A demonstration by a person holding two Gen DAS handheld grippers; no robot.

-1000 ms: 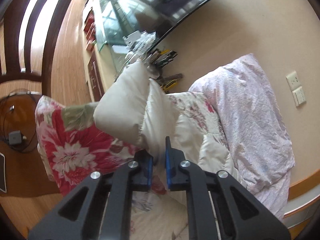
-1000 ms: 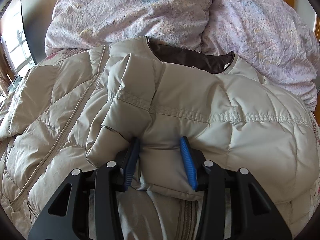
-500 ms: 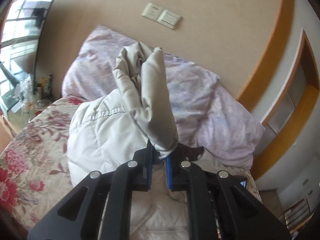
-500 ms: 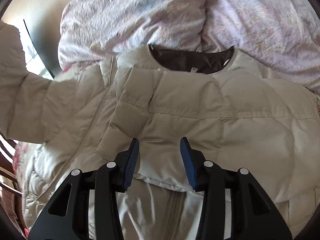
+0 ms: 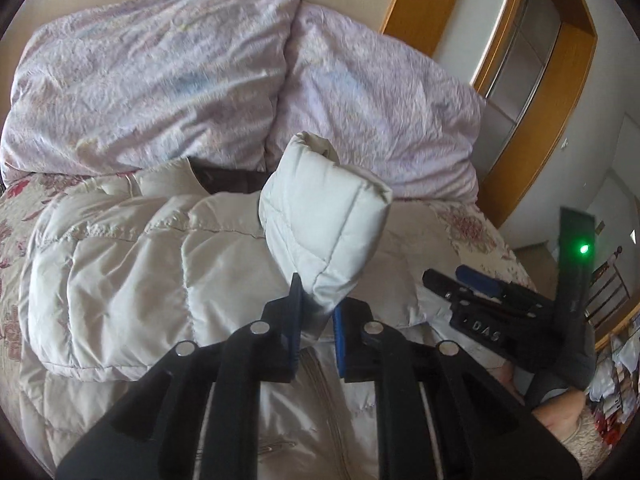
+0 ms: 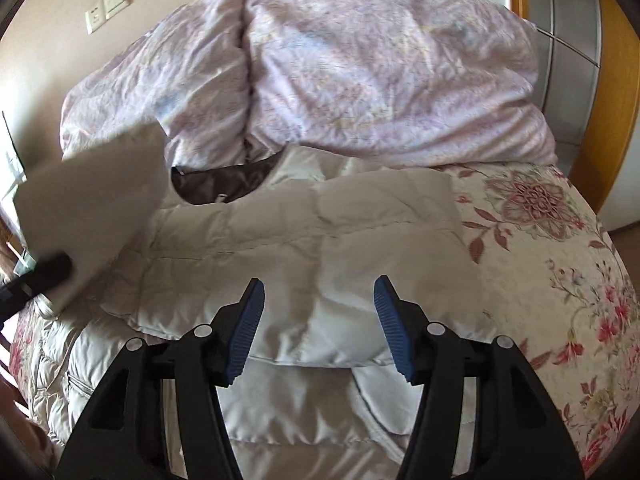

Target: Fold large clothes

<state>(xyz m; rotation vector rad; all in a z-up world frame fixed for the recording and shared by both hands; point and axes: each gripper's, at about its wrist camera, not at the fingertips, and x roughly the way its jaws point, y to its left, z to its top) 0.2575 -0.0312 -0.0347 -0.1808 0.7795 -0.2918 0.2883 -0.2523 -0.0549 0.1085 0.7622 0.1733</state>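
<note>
**Sleeve raised over the jacket on the bed**

Here the left gripper (image 5: 318, 312) is clamped on the cuff end of a sleeve (image 5: 324, 220), its blue pads pressed into the padded fabric from either side. The sleeve stands up from the jaws, lifted over the chest of a pale quilted down jacket (image 5: 132, 268) that lies flat on the bed, collar toward the pillows. The dark brown lining shows at the open neck (image 6: 224, 184).

The right gripper (image 6: 318, 328) has its fingers wide apart and holds nothing; it hovers just above the jacket's right side, where the panel is folded across the body with its lower edge running between the two blue pads. In the left wrist view this gripper (image 5: 472, 284) shows at the right, low over the jacket's edge, with a green light on its mount. In the right wrist view the raised sleeve (image 6: 96, 216) appears blurred at the left, with the dark tip of the left gripper (image 6: 48, 272) on it.

The jacket's zipper (image 5: 320, 380) runs down its middle below the left gripper. Two lilac pillows (image 6: 360, 72) lie side by side right behind the collar, touching it. A floral bedspread (image 6: 560, 260) is bare to the right of the jacket, out to the bed's edge. A wall switch plate (image 6: 106, 6) sits above the pillows, and a wooden door frame (image 5: 560, 80) stands beyond the bed.
</note>
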